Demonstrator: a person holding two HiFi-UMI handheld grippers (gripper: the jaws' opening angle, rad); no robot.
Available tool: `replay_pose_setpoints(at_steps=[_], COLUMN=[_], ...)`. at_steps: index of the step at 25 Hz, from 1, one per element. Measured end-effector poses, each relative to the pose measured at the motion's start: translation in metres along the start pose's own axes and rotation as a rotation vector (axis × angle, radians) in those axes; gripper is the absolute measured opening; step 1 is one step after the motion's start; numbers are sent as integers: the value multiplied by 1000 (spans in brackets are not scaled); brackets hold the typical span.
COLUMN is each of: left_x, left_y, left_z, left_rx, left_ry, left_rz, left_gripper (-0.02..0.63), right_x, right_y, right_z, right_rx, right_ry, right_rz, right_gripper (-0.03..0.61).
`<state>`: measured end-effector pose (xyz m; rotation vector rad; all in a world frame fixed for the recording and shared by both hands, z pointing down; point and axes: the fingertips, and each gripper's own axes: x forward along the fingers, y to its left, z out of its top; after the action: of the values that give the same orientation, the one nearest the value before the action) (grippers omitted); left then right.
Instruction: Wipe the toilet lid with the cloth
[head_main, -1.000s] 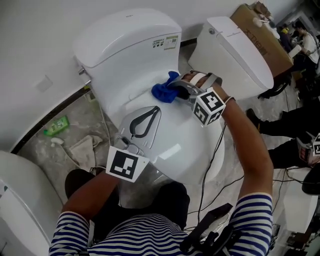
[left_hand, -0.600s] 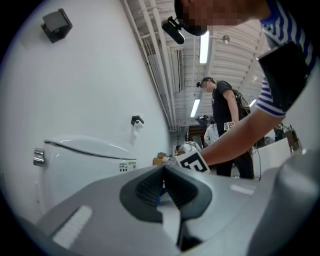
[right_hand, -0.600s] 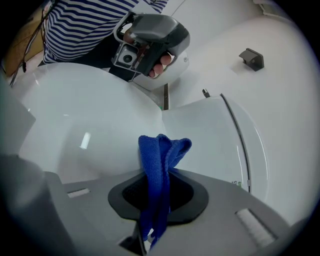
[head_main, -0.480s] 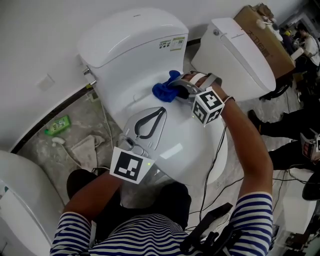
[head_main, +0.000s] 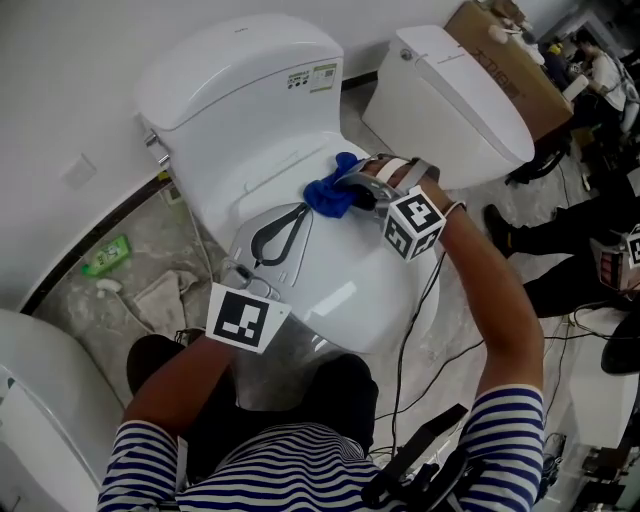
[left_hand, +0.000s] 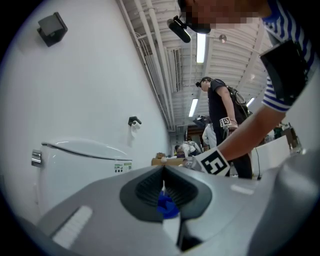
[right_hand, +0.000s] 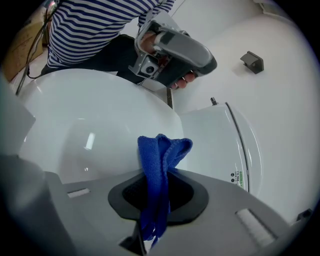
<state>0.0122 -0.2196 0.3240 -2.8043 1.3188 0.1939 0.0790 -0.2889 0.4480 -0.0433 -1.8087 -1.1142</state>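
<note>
A white toilet with its lid (head_main: 330, 290) down fills the middle of the head view. My right gripper (head_main: 345, 190) is shut on a blue cloth (head_main: 328, 192) and presses it on the lid's back part, near the tank (head_main: 240, 70). In the right gripper view the cloth (right_hand: 159, 175) hangs pinched between the jaws above the lid (right_hand: 85, 130). My left gripper (head_main: 300, 215) rests shut and empty on the lid's left side, its tip close to the cloth (left_hand: 165, 207).
A second white toilet (head_main: 450, 100) stands at the right, a cardboard box (head_main: 510, 60) behind it. A green bottle (head_main: 103, 256) and a rag (head_main: 160, 300) lie on the floor at left. Another white fixture (head_main: 40, 410) is at lower left. People sit at far right.
The right gripper with the blue cloth has shifted slightly toward the lid's left and front. The left gripper has stayed on the lid. The head view has shifted a little.
</note>
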Motion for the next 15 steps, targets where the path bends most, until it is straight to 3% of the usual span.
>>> replay_pose_setpoints(at_steps=[15], left_x=[4], left_y=[-44], left_z=[12], left_rx=[75], left_ry=[-53], left_rz=[-27], left_gripper=[4], right_x=[-95], right_y=[125], right_z=[17], right_rx=[84], right_ry=[55], right_rz=[18], right_gripper=[63])
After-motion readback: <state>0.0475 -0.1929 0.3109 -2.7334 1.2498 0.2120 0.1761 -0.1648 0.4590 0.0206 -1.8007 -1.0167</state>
